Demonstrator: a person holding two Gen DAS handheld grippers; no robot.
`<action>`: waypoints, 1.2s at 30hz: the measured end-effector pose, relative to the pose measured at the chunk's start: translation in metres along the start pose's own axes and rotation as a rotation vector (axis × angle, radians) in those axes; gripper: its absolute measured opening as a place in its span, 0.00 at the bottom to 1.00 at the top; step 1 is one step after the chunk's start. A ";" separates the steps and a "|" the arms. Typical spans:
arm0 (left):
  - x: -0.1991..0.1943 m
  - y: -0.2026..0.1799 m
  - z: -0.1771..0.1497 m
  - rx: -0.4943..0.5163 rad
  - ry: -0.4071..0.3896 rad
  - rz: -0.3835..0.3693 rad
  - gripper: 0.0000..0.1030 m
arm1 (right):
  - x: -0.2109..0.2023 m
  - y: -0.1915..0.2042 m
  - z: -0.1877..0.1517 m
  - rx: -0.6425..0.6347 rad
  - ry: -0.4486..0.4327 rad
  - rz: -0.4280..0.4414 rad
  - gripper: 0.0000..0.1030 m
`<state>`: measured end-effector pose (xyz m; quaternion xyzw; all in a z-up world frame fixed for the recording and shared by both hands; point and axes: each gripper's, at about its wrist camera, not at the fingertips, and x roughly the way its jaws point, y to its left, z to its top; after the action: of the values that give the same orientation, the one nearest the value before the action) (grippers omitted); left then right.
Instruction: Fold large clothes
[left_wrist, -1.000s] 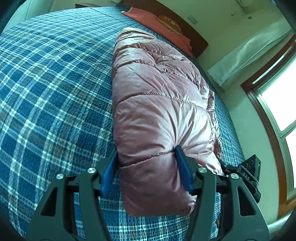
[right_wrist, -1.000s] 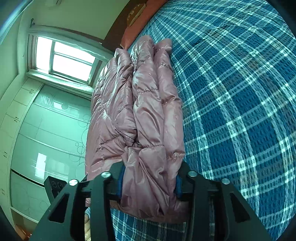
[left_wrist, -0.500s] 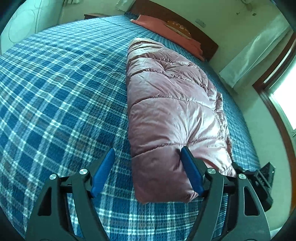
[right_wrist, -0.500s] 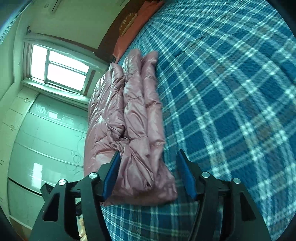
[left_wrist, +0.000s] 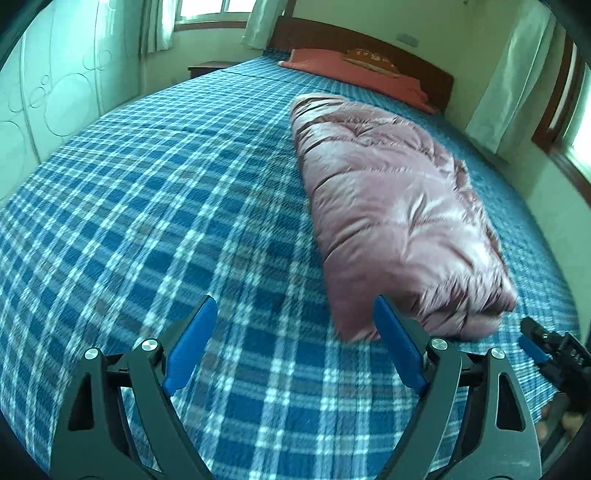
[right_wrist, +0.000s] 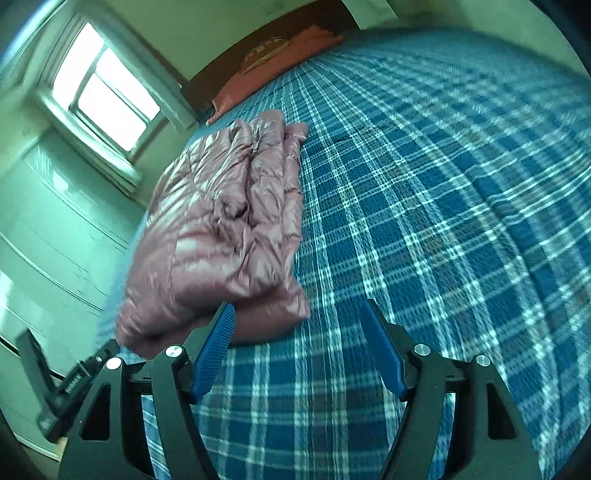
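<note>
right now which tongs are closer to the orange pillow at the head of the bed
Cannot tell: both sit at the foot end. The left tongs and right tongs flank the near end of the jacket, jaws opening, nothing between them, far from the orange pillow.

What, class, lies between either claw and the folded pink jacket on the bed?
Nothing visible. Only bare plaid bedspread separates the left claw and right claw from the pink jacket; both are opening, empty.

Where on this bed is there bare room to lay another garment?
The blue plaid bedspread lies bare from the folded pink puffer jacket across to the wardrobe side, and up to the red pillow. The strip between jacket and window-side edge is narrow.
</note>
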<state>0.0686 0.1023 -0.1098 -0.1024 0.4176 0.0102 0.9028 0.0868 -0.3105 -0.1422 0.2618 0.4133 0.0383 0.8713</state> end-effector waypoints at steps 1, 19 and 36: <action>-0.002 0.001 -0.004 0.000 -0.002 0.009 0.84 | -0.003 0.002 -0.003 -0.016 -0.001 -0.018 0.68; -0.103 -0.025 -0.005 0.091 -0.207 0.097 0.97 | -0.084 0.102 -0.031 -0.285 -0.203 -0.178 0.78; -0.124 -0.052 0.003 0.128 -0.227 0.082 0.98 | -0.105 0.125 -0.021 -0.328 -0.280 -0.193 0.79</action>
<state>-0.0041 0.0607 -0.0048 -0.0256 0.3166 0.0321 0.9477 0.0211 -0.2236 -0.0183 0.0784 0.3000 -0.0153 0.9506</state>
